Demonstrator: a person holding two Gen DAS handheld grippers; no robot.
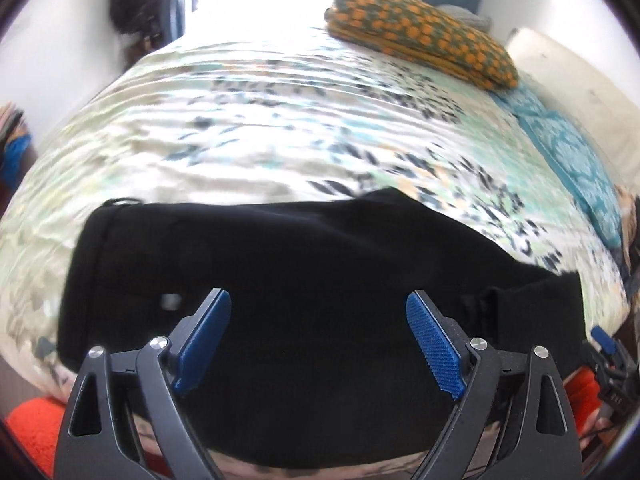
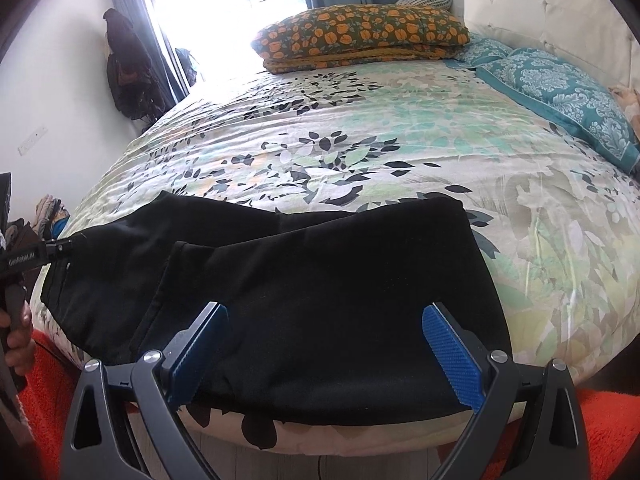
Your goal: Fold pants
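Note:
The black pants (image 1: 280, 280) lie flat across the near edge of the bed, partly folded, with one layer lying over another (image 2: 320, 288). My left gripper (image 1: 318, 304) is open above the pants, blue pads wide apart, holding nothing. My right gripper (image 2: 324, 316) is open too, hovering over the right part of the pants near the bed's front edge. The left gripper's body shows at the far left of the right wrist view (image 2: 24, 258), beside the pants' left end. The left wrist view is blurred.
The bed has a floral sheet (image 2: 400, 152). A folded orange-flowered blanket (image 2: 360, 36) and teal pillows (image 2: 560, 84) lie at the far end by a white headboard (image 2: 560, 12). An orange rug (image 2: 608, 432) is on the floor. Clothes hang at the left wall (image 2: 124, 68).

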